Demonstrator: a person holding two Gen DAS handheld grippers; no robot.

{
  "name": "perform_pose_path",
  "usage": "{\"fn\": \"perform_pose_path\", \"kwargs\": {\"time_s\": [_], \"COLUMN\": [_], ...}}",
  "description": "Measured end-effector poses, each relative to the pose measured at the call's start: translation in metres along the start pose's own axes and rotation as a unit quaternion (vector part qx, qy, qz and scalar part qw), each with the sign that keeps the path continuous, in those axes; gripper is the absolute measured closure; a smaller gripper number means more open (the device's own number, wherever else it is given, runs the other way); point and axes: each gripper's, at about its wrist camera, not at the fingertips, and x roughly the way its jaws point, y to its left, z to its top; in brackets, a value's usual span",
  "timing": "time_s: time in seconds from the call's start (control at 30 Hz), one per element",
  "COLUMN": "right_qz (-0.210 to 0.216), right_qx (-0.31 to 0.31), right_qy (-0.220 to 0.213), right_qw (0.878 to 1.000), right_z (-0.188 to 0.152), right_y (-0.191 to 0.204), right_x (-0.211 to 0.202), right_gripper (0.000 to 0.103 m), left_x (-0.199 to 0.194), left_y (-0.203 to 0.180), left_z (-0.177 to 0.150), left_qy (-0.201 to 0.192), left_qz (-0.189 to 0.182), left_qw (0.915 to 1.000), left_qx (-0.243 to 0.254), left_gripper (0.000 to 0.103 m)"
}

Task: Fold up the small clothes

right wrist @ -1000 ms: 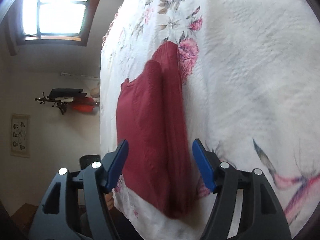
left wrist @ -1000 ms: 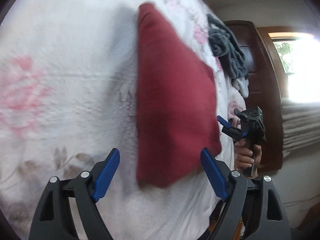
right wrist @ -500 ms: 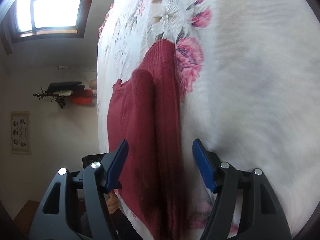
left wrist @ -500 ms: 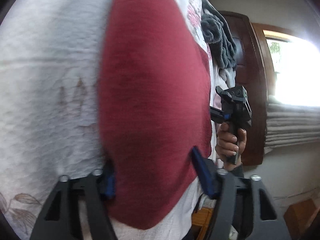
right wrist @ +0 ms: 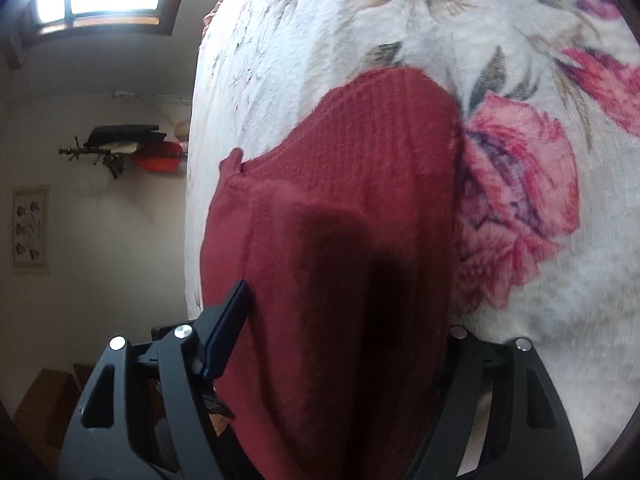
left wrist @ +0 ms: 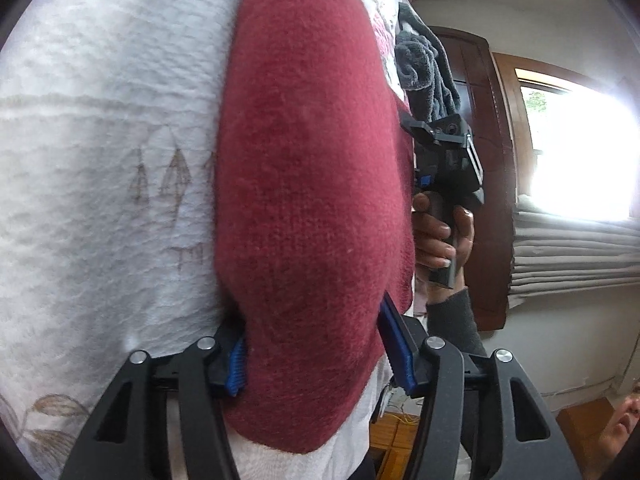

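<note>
Our left gripper (left wrist: 316, 344) and right gripper (right wrist: 344, 344) stood wide, straddling the red knit garment (left wrist: 312, 184) lying on the floral bedspread (right wrist: 460, 20), and closing carelessly risked pinching the bedspread beneath, dragging the fold.

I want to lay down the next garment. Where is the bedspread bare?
Bare bedspread lies left of the red sweater in the left view. The far edge is crowded by the grey garment pile. Both tools straddle the sweater's near end.

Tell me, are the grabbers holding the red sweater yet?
Cannot tell. Both hand-held grippers, left and right, straddle the red sweater's ends, jaws wide.
</note>
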Motion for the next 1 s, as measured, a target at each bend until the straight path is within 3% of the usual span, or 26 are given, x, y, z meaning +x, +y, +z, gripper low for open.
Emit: {"fn": "perform_pose_path", "kwargs": {"time_s": [0.13,0.23,0.33,0.47,0.73,1.0], "right_qz": [-0.004,-0.001,0.005,0.001,0.004,0.032], "right_qx": [-0.018,-0.021,-0.017,-0.018,-0.03,-0.052], "right_qy": [0.004,0.004,-0.013,-0.03,-0.055,-0.052], "right_qw": [1.0,1.0,1.0,0.999,0.998,0.997], "right_z": [-0.002,-0.002,-0.007,-0.016,-0.036,-0.071], "right_y": [0.009,0.014,0.015,0.025,0.074,0.129], "right_x": [0.009,0.014,0.01,0.0,-0.017,-0.007], "right_gripper": [0.032,0.056,0.061,0.065,0.066,0.066], "left_x": [0.004,0.003,-0.001,-0.009,-0.038,-0.099], "left_y": [-0.005,-0.005,-0.008,-0.025,-0.06,-0.083], "left_z": [0.0,0.0,-0.002,-0.001,-0.008,-0.048], "left_qy": [-0.006,-0.011,-0.016,-0.029,-0.044,-0.071], "left_qz": [0.007,0.016,0.019,0.035,0.036,0.041], "left_qw": [1.0,0.9997,0.9996,0.999,0.998,0.995], "left_qx": [-0.001,-0.013,-0.013,0.003,0.029,0.057], "left_gripper": [0.047,0.061,0.074,0.079,0.081,0.081]}}
